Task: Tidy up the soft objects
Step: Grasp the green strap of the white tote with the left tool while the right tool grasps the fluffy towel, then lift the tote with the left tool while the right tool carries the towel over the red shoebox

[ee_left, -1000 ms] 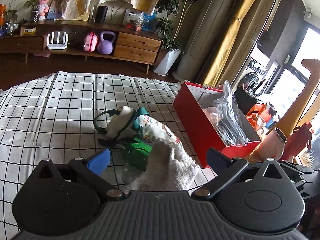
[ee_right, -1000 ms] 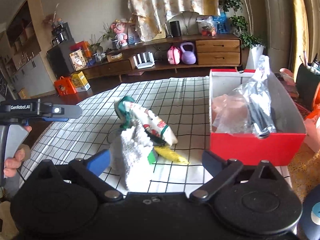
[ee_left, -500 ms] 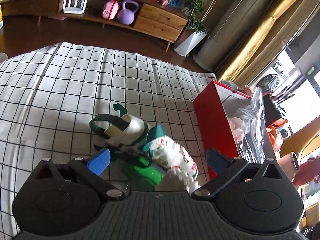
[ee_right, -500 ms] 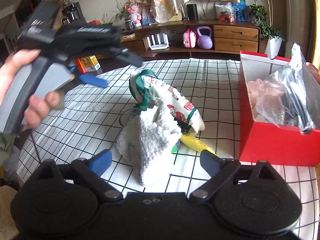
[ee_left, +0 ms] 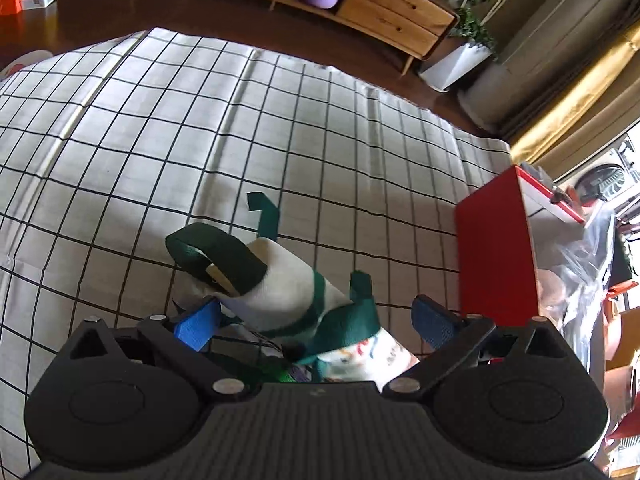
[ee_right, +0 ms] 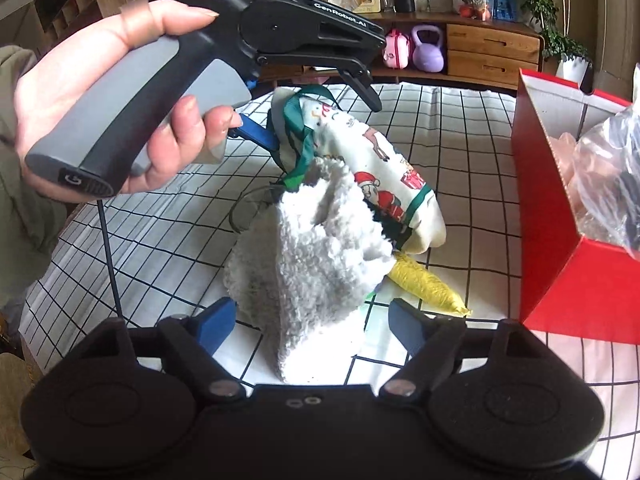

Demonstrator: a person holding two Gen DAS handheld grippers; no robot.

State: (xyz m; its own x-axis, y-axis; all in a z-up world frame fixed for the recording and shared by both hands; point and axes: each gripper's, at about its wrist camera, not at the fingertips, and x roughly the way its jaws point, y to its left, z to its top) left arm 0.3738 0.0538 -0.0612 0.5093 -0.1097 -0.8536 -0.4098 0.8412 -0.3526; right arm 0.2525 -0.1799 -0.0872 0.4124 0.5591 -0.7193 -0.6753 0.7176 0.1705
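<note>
A pile of soft things lies on the checked tablecloth (ee_right: 460, 128). A fluffy white cloth (ee_right: 316, 256) is at the front, with a Christmas-print bag (ee_right: 380, 168) with green straps behind it and a yellow soft piece (ee_right: 428, 284) beside it. My right gripper (ee_right: 312, 325) is closing with the fluffy cloth between its jaws; the pads do not press on it. My left gripper (ee_left: 316, 324) is open and points down over a white, green-striped cloth (ee_left: 284, 292) and the bag (ee_left: 372, 354). In the right wrist view, a hand holds the left gripper (ee_right: 326, 126) over the bag.
A red box (ee_right: 560, 240) holding a clear plastic bag (ee_right: 604, 184) stands right of the pile; it also shows as the red box (ee_left: 496, 248). A black cable (ee_right: 108, 256) hangs from the left gripper. A wooden sideboard (ee_right: 492, 52) with a purple kettlebell (ee_right: 428, 48) stands beyond the table.
The left gripper swung in from the left, tilted down and now hangs over the bag. The right gripper came down closer to the fluffy cloth and its jaws narrowed.
</note>
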